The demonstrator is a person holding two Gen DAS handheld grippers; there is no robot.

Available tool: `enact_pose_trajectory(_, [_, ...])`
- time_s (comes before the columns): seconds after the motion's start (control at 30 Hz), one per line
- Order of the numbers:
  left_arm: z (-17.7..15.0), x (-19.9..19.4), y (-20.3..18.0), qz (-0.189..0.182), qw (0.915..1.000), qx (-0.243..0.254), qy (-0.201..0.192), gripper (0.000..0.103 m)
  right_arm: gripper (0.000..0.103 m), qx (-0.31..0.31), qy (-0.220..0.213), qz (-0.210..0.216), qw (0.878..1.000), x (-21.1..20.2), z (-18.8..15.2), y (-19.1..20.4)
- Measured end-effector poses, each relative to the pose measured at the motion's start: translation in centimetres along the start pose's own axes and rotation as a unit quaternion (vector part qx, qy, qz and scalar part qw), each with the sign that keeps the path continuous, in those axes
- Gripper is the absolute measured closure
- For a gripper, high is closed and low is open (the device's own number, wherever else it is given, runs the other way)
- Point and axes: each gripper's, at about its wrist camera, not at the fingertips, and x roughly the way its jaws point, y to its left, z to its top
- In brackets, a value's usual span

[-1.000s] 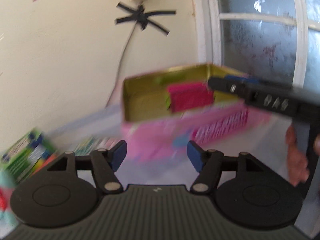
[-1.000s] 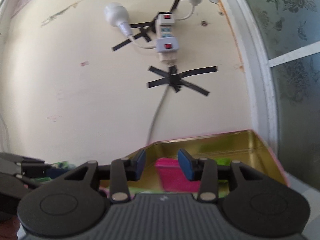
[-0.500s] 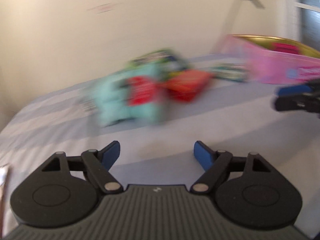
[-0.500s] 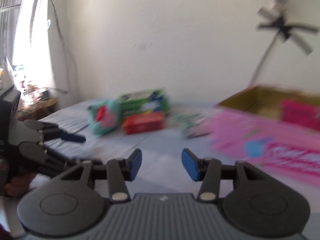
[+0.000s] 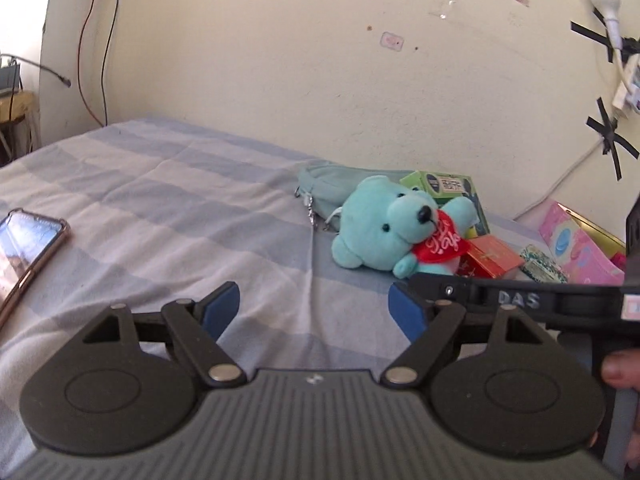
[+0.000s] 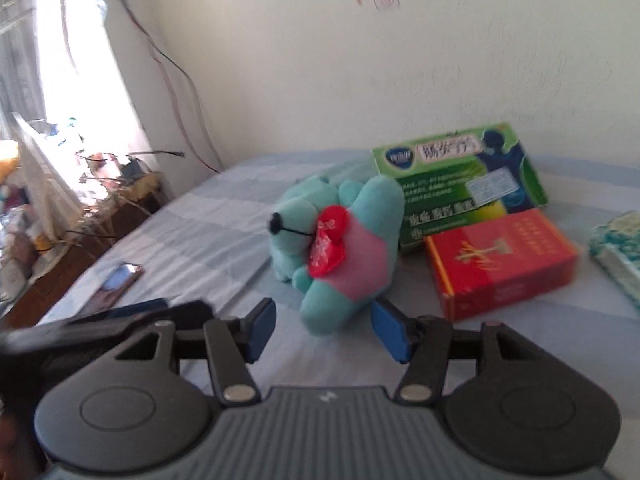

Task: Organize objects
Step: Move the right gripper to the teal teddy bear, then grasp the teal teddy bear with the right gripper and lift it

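Blue-and-white checked cloth covers the bed (image 5: 168,200) on which everything is laid. Going left to right in the left wrist view: a phone (image 5: 28,248) in a gold-edged case is placed at the near left edge, well apart from the rest; a pale teal pouch (image 5: 324,186) lies toward the wall; a teal plush bear (image 5: 384,228) with a red heart is rested against it; a green carton (image 5: 440,184) stands behind the bear; a red box (image 5: 494,256) is set just beside the bear's right; a small patterned packet (image 5: 544,266) follows; and a pink tin (image 5: 580,248) is seen at the far right, lid off. The left gripper (image 5: 316,308) is held over bare sheet with its fingers spread wide and nothing between them; the bear is found ahead and to its right. The right gripper (image 6: 324,330) is directed almost straight at the bear (image 6: 340,240), whose foot is seen just beyond the fingertips; its fingers are opening and no contact by the pads is visible. The bear's long axis is judged to run toward that gripper, feet nearest, so the right hand is judged the nearer and better aligned for a pick-up toward the tin.
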Motion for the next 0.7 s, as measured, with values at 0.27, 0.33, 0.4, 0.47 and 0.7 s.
enact_pose_trajectory(0.27, [-0.5,-1.1,0.4,-0.042,0.999,0.015,-0.006,0.019,0.08,0.042,0.0,-0.003,0.999,-3.1,-2.7,-1.6])
enact_pose_trajectory(0.33, [-0.8,-1.8,-0.6,-0.071,0.9965,0.044,-0.009,0.019,0.08,0.039,0.001,-0.004,0.999,-5.7,-4.3,-2.2])
enact_pose_trajectory(0.4, [-1.3,-2.6,-2.3,-0.096,0.9916,0.085,-0.017,0.019,0.08,0.041,-0.002,-0.012,0.999,-8.6,-6.1,-2.9])
enact_pose_trajectory(0.47, [-1.9,-3.5,-4.2,-0.133,0.9835,0.123,-0.011,0.019,0.08,0.044,-0.013,-0.029,0.999,-11.9,-7.9,-3.6])
enact_pose_trajectory(0.7, [-4.0,-4.0,-12.3,-0.282,0.9401,0.18,0.063,0.019,0.08,0.084,-0.059,-0.149,0.983,-22.1,-14.2,-6.7])
